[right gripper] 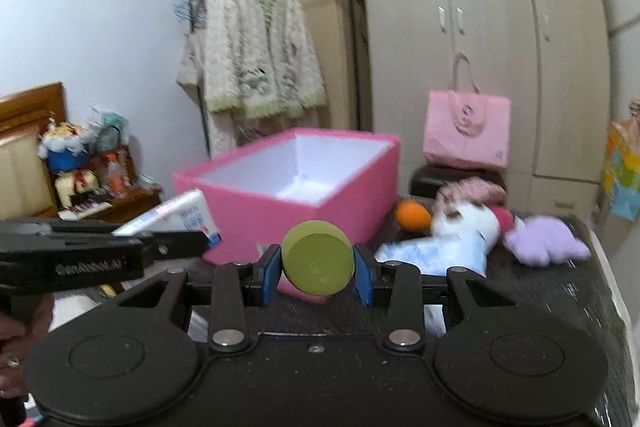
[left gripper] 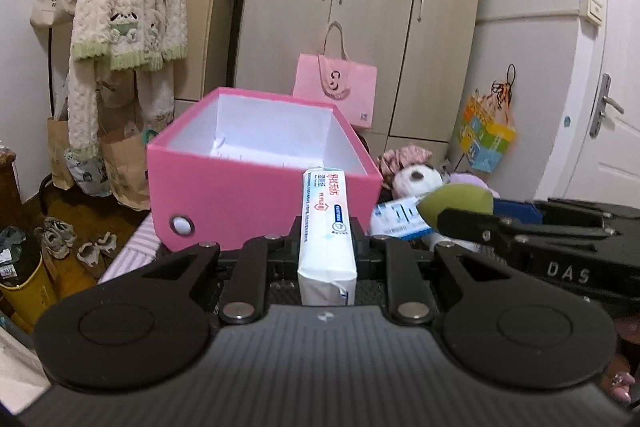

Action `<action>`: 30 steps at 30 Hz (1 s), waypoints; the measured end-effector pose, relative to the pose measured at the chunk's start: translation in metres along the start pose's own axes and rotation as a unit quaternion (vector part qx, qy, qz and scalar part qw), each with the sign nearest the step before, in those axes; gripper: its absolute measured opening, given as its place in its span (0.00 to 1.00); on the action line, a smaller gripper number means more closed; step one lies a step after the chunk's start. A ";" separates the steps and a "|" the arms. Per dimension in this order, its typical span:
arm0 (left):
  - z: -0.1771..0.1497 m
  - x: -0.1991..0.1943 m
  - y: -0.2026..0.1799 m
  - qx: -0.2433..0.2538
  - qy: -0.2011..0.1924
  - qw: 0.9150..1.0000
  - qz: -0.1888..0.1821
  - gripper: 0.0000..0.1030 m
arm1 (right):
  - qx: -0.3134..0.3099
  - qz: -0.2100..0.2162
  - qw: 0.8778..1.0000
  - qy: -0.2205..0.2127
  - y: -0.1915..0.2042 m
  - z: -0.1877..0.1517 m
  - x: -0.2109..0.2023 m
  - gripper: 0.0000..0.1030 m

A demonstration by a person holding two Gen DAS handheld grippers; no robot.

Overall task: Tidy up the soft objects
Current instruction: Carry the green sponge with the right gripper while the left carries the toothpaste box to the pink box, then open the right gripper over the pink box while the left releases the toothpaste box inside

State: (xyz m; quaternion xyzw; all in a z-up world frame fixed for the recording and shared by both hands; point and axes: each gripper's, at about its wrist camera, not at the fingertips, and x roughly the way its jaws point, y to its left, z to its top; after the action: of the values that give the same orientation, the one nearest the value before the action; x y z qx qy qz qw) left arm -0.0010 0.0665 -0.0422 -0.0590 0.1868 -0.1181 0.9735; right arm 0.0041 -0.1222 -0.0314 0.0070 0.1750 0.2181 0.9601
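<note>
My left gripper (left gripper: 326, 243) is shut on a white tissue pack (left gripper: 326, 227) with red print, held just before the near wall of the open pink box (left gripper: 256, 195). My right gripper (right gripper: 318, 267) is shut on a green makeup sponge (right gripper: 318, 258), in front of the same pink box (right gripper: 360, 183). The sponge (left gripper: 456, 205) and right gripper also show at the right of the left wrist view. The tissue pack (right gripper: 176, 215) and left gripper show at the left of the right wrist view. The box holds something white at its bottom.
A white plush toy (right gripper: 468, 223), a purple plush (right gripper: 544, 239), an orange ball (right gripper: 412, 215) and a blue-white pack (right gripper: 432, 255) lie right of the box on the dark table. A pink paper bag (right gripper: 468, 127) stands behind, before the wardrobe. Clothes hang on a rack (left gripper: 128, 7).
</note>
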 end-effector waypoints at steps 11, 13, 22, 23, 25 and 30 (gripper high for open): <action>0.047 0.023 0.007 0.030 -0.015 0.999 0.000 0.18 | -0.026 0.034 0.999 -0.033 0.010 0.048 0.032 0.42; 0.058 0.035 0.010 0.029 -0.003 1.000 -0.004 0.18 | -0.018 0.037 0.999 -0.022 0.005 0.059 0.046 0.42; 0.104 0.108 0.032 0.024 0.027 0.999 -0.003 0.18 | -0.020 0.055 0.998 -0.005 -0.021 0.096 0.119 0.42; 0.108 0.117 0.035 0.026 0.029 0.999 0.002 0.18 | -0.023 0.051 0.998 -0.001 -0.023 0.098 0.128 0.42; 0.118 0.143 0.041 0.033 0.043 0.998 0.014 0.18 | -0.024 0.053 0.998 0.012 -0.030 0.106 0.151 0.42; 0.139 0.201 0.062 0.010 0.117 0.993 -0.007 0.18 | -0.002 0.051 0.997 0.060 -0.055 0.120 0.204 0.42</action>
State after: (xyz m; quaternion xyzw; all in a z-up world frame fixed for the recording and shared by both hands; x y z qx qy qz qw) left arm 0.2461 0.0858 0.0061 -0.0365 0.2982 -0.1333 0.9444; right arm 0.2395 -0.0790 0.0081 0.0005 0.2311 0.2668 0.9356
